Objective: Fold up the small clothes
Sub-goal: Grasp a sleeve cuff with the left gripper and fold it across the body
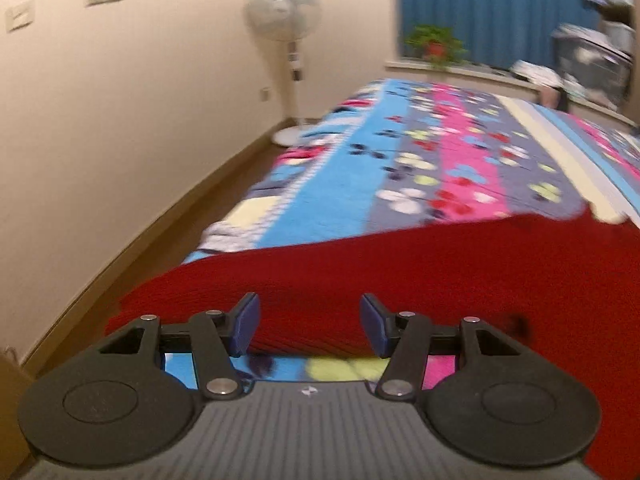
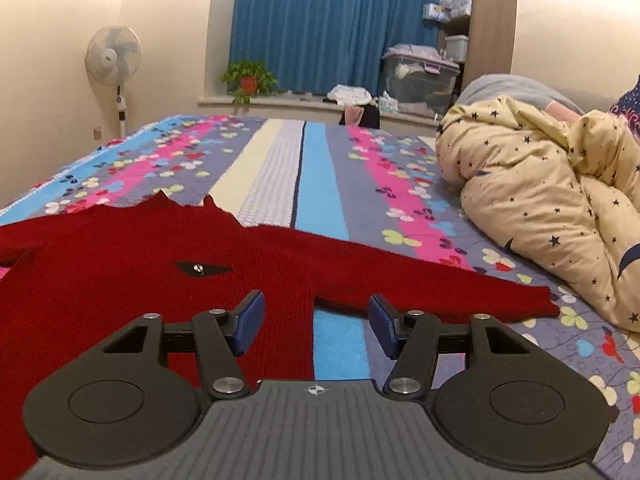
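A red knitted sweater [image 2: 132, 256] is lying spread on the striped bedspread [image 2: 320, 184], its sleeve [image 2: 440, 292] stretching out toward the star-print duvet [image 2: 540, 200]. The right gripper [image 2: 316, 322] is hovering over the gap between the sweater's side and that sleeve, jaws standing apart, gripping nothing. The left gripper [image 1: 310, 322] is sitting at the sweater's near hem, jaws also apart, with knit between the pads but not pinched. This looks like the lining-up before a fold; next, each gripper needs to close on an edge and carry it across the sweater.
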Motion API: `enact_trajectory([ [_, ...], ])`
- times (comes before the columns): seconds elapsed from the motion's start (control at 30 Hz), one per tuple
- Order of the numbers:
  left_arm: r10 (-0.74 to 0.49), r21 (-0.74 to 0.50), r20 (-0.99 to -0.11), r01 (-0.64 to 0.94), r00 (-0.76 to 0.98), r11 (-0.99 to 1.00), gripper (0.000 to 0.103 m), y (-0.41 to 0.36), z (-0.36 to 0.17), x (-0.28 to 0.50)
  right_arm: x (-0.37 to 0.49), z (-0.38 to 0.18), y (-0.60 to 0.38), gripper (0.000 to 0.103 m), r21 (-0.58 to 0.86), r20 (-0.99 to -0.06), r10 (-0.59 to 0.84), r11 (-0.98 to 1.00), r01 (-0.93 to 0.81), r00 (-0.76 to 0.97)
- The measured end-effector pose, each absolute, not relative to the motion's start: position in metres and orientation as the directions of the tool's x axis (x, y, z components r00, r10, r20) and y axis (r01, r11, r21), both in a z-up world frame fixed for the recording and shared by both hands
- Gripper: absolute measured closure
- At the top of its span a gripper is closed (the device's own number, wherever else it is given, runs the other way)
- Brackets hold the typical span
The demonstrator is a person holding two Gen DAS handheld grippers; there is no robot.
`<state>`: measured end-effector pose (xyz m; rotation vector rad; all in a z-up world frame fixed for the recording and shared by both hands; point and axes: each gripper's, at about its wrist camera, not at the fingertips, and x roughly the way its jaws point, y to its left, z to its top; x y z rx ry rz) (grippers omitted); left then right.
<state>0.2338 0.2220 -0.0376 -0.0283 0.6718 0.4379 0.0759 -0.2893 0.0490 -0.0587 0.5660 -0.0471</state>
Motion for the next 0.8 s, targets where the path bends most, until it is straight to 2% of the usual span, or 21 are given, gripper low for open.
enact_trajectory([
  [0.17, 0.446, 0.078, -0.648, -0.529, 0.617, 0.845, 0.042, 0.271, -0.053, 0.237, 0.083, 0.045, -0.288, 0.044, -0.062, -0.548, -0.053, 0.998, 0.023, 0.835],
  [0.33, 0.403, -0.087, -0.735, -0.665, 0.545, 0.741, 0.042, 0.324, -0.07, 0.231, 0.085, 0.042, -0.286, 0.044, -0.086, -0.558, -0.061, 0.996, 0.015, 0.828],
  [0.47, 0.343, -0.198, -0.773, -0.716, 0.534, 0.67, 0.042, 0.348, -0.079, 0.223, 0.086, 0.042, -0.288, 0.044, -0.089, -0.567, -0.069, 0.996, 0.023, 0.821],
  [0.6, 0.351, -0.2, -0.772, -0.727, 0.529, 0.656, 0.042, 0.353, -0.081, 0.221, 0.085, 0.042, -0.289, 0.044, -0.098, -0.574, -0.076, 0.995, 0.024, 0.815],
  [0.7, 0.379, -0.157, -0.771, -0.729, 0.512, 0.666, 0.042, 0.346, -0.083, 0.23, 0.084, 0.043, -0.288, 0.044, -0.11, -0.577, -0.079, 0.994, 0.018, 0.813],
  [0.8, 0.399, -0.129, -0.767, -0.73, 0.503, 0.672, 0.051, 0.338, -0.084, 0.24, 0.082, 0.044, -0.288, 0.044, -0.128, -0.584, -0.086, 0.992, 0.013, 0.807],
])
